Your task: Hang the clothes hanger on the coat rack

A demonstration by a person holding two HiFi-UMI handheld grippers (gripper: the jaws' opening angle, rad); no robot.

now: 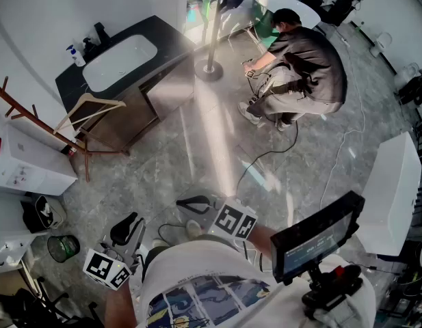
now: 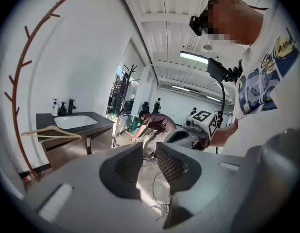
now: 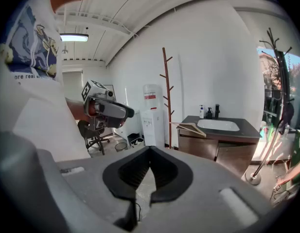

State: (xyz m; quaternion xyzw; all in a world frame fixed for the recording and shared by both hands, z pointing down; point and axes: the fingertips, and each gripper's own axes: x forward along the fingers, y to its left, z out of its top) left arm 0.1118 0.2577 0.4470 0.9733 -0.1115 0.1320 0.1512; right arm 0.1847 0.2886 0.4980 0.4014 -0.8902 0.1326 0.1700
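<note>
Wooden hanger (image 1: 94, 98) at ten o'clock looks light, rigid and smooth, so grip one shoulder. Left tool (image 2: 149, 155) gapes empty; right tool (image 3: 149, 153) is pinched together.

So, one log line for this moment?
left hand-held gripper open, empty | right hand-held gripper shut, empty | hanger not held

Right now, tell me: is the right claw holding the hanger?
No, the right claw is shut on nothing, and the wooden hanger rests across the room at the edge of the vanity counter.
</note>
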